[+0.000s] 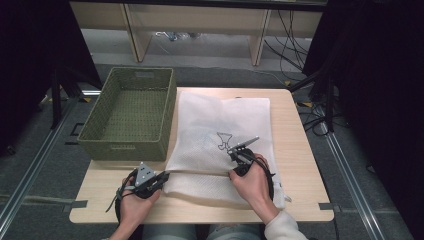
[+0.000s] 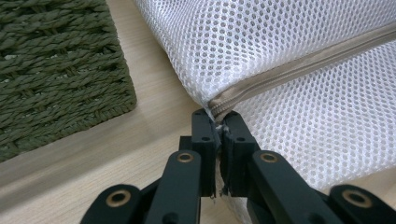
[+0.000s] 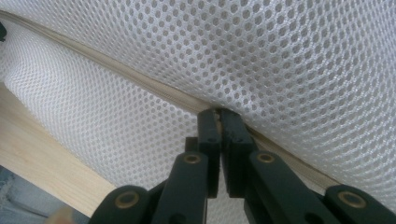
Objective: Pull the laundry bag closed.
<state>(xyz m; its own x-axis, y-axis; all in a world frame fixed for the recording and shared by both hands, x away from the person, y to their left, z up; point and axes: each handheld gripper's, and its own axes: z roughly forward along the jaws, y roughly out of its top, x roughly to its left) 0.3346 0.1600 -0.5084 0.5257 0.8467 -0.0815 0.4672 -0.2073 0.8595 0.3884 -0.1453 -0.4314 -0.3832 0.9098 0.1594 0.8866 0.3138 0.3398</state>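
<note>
A white mesh bag (image 1: 220, 120) lies flat on the wooden table (image 1: 300, 155), with a beige zipper (image 1: 200, 173) running across its near part. My left gripper (image 1: 165, 176) is shut on the zipper's left end at the bag's corner; in the left gripper view the jaws (image 2: 219, 117) pinch the fabric where the zipper (image 2: 299, 63) begins. My right gripper (image 1: 233, 171) is shut on the zipper farther right. In the right gripper view its jaws (image 3: 218, 114) meet on the zipper line (image 3: 140, 77); whatever sits between them is hidden.
An empty green woven basket (image 1: 125, 146) stands on the table to the left of the bag, its corner (image 2: 56, 70) close to my left gripper. Cables lie on the floor beyond the table's far right.
</note>
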